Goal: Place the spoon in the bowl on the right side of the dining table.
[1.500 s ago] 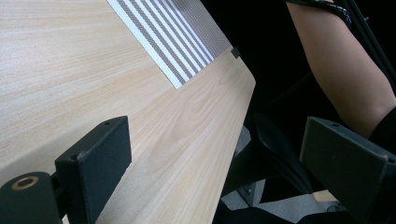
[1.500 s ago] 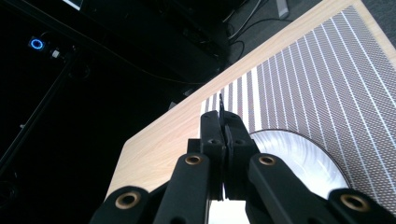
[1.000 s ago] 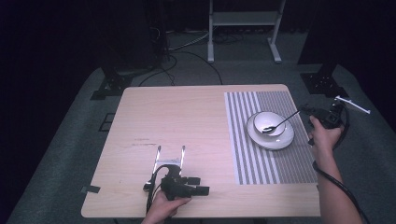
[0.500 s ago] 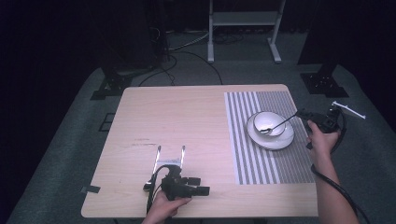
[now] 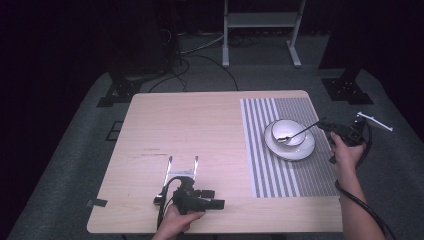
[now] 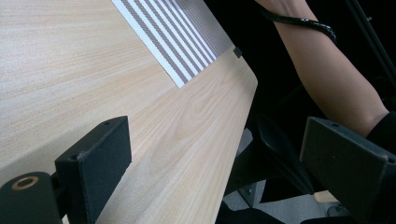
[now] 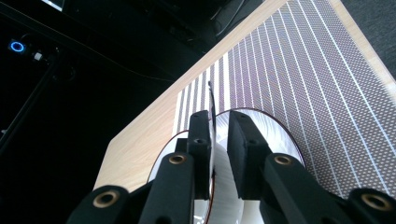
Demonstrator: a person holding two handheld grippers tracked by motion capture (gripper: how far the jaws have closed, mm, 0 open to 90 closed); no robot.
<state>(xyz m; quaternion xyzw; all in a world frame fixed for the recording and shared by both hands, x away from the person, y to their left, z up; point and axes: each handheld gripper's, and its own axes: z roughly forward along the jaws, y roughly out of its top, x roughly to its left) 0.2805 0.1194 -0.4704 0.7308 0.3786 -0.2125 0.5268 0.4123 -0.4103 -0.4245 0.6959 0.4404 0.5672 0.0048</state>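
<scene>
While the left gripper rests on the near part of the desk with its jaws wide apart and nothing between them, the right gripper hangs at the desk's right edge, level with the bowl. The bowl is white and sits on a white plate, and both stand on a striped mat that covers the right part of the desk.

A spoon lies with its head in the bowl and its handle slanting up over the rim toward the right gripper. In the right gripper view, the handle shows as a thin dark line rising from the gap between the jaws, close against the left one. The jaws have just been opening; a narrow gap now stands between them, with the handle inside it, and whether the pads still press on it cannot be told.

In the left gripper view the jaws frame bare wood, the mat's near corner and the person's right forearm beyond the desk edge.
</scene>
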